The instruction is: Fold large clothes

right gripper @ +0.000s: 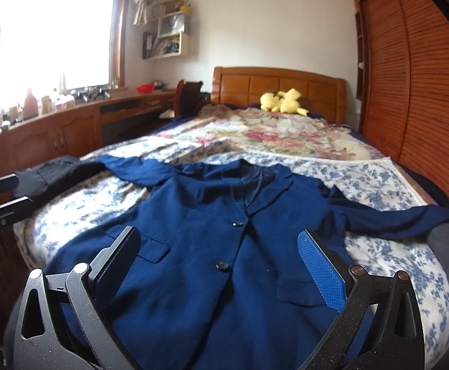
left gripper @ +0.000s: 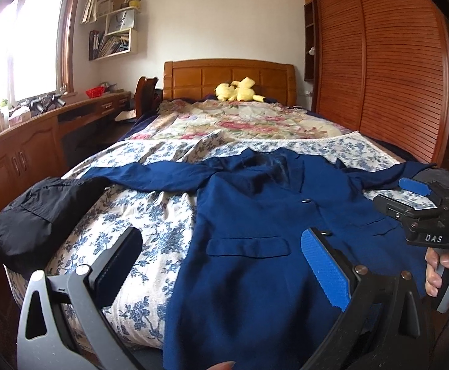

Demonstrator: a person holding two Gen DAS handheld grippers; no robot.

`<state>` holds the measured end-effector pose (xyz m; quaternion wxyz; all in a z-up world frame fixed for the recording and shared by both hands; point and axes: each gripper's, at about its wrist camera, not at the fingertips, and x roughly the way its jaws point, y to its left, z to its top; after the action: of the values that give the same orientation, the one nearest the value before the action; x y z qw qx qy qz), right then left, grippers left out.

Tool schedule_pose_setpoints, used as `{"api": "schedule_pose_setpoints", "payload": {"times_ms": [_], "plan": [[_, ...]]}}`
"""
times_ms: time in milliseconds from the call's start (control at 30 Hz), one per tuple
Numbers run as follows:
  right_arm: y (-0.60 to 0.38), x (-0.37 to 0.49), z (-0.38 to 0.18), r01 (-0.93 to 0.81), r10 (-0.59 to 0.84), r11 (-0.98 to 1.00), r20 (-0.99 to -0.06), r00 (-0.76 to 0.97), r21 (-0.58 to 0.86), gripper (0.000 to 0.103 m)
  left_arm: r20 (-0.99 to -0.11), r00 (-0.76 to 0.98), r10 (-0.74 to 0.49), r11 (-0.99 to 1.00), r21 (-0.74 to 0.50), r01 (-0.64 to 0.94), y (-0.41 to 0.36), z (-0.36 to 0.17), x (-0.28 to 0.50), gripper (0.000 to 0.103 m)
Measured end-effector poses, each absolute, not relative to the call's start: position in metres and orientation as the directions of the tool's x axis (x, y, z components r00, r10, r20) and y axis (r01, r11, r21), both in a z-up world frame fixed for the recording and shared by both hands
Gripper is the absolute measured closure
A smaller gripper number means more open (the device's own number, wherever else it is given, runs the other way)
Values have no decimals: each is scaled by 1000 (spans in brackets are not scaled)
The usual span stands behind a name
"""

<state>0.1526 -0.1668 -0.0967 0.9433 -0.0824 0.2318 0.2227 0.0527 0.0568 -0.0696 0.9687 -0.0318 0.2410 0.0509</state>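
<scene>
Both my claws, left [left gripper: 221, 265] and right [right gripper: 218, 265], hang spread over the navy blue cloth blazer [right gripper: 212, 246]; grabbing one layer would drag it crooked.

The jacket [right gripper: 212, 246] is navy blue. At twelve o'clock sits a yellow plush [right gripper: 281, 101]; the quilt [left gripper: 132, 231] is white with blue flowers.

Yellow plush toy [left gripper: 238, 90] (by headboard [left gripper: 193, 77])

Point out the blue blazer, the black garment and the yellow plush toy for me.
blue blazer [right gripper: 199, 215]: right wrist view, chest panel left of the upper button.
black garment [left gripper: 36, 212]: left wrist view, middle of the bunched cloth.
yellow plush toy [left gripper: 238, 91]: left wrist view, its body by the headboard.
</scene>
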Motion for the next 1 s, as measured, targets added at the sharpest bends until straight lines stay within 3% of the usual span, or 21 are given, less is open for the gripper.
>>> {"api": "schedule_pose_setpoints", "payload": {"times_ms": [500,1000], "plan": [[-109,253,-144,-504,401,863,-585,705,-16,0,-540,830,140,981,-34,-188,110,-113,99,0],[-32,325,-181,-578,485,815,-595,642,41,0,-604,765,221,967,35,-251,165,-137,163,0]]}}
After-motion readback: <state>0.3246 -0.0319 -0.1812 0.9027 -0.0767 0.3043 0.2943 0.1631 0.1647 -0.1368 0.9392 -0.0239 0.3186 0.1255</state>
